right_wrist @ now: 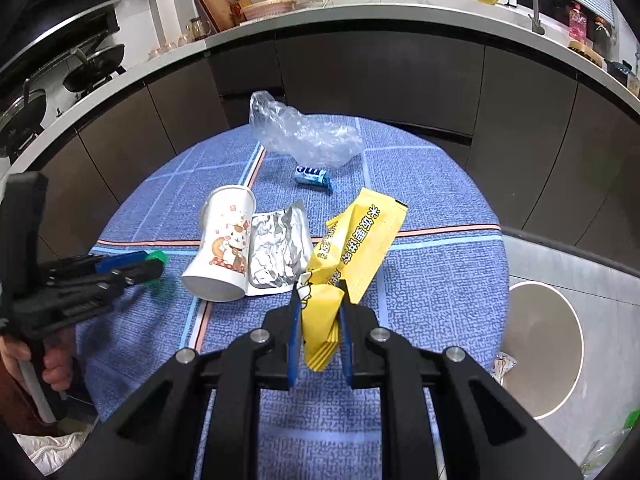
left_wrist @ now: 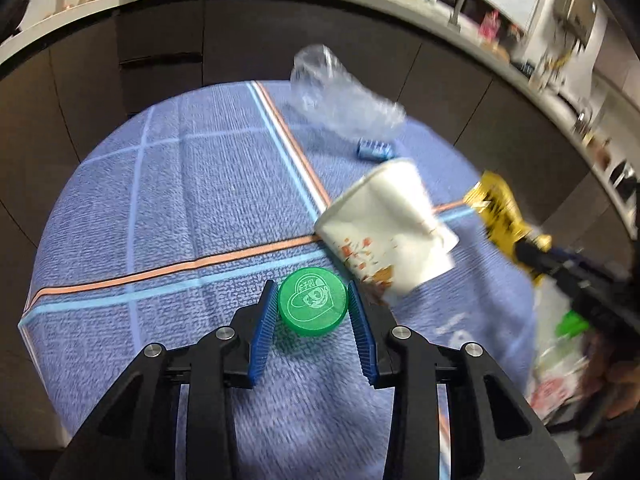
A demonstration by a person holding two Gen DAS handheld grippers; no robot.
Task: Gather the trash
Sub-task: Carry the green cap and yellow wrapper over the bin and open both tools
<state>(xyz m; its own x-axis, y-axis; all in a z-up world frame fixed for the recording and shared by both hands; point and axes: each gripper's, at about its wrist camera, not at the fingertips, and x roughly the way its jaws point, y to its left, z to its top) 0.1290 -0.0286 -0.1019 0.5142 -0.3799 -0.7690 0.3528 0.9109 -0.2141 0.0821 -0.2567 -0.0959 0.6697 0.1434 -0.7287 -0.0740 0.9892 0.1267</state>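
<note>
My left gripper (left_wrist: 313,295) is shut on a green bottle cap (left_wrist: 312,306), held just above the blue tablecloth (left_wrist: 180,200); it also shows in the right wrist view (right_wrist: 154,263). My right gripper (right_wrist: 320,294) is shut on a yellow snack wrapper (right_wrist: 352,248), lifted over the table; the wrapper shows blurred in the left wrist view (left_wrist: 502,216). A white paper cup (right_wrist: 226,242) lies on its side mid-table, also seen in the left wrist view (left_wrist: 388,232). A silver foil wrapper (right_wrist: 278,248) lies next to it.
A crumpled clear plastic bag (right_wrist: 304,136) and a small blue candy packet (right_wrist: 314,176) lie at the table's far side. A grey bin with a round opening (right_wrist: 540,352) stands to the right of the table. Dark kitchen cabinets (right_wrist: 360,76) ring the back.
</note>
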